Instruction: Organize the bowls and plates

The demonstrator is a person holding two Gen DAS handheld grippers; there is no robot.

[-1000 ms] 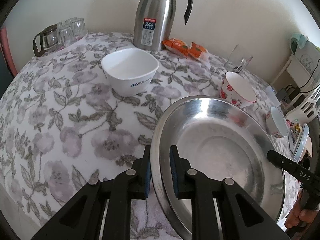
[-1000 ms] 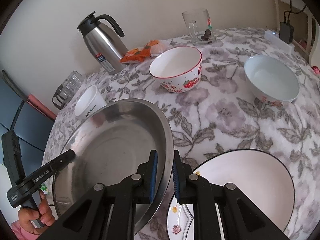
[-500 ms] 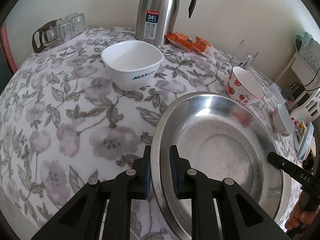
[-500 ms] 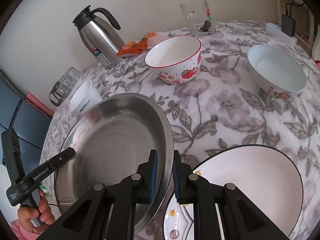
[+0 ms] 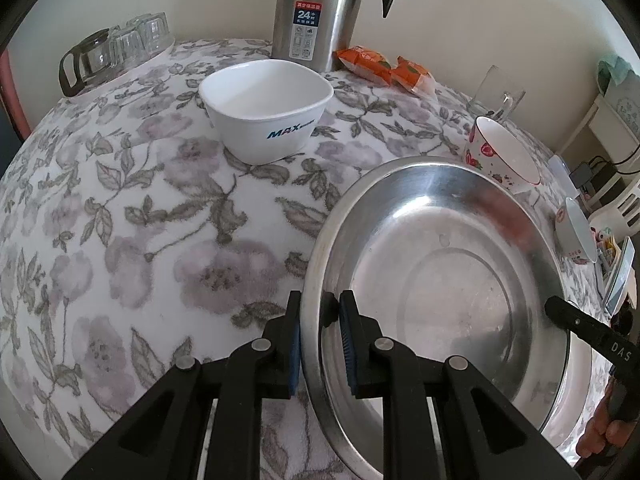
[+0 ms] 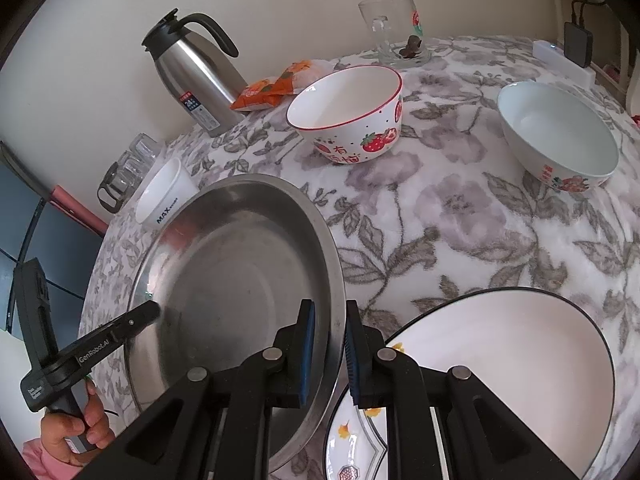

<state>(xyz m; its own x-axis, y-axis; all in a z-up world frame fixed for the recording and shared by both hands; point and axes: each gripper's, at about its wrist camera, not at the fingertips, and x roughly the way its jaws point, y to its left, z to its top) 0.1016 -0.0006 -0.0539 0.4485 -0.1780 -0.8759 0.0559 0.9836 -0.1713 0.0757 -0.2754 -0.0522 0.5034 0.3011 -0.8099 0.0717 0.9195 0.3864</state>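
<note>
Floral tablecloth (image 5: 160,240) lies bare left of the gripper-clamped steel plate (image 5: 440,280).

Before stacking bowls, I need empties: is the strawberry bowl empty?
Empty: the strawberry bowl stands upright, its white inside bare in the right wrist view.

Three bowls (image 6: 346,114), two plates (image 6: 236,280), one thermos (image 6: 192,72), one glass mug (image 6: 394,30), two snack packets (image 6: 272,88)

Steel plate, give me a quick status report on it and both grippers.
Left gripper and right gripper both clamped on steel plate rim, opposite sides. Its right edge overlaps the white plate. Strawberry bowl sits beyond.
</note>
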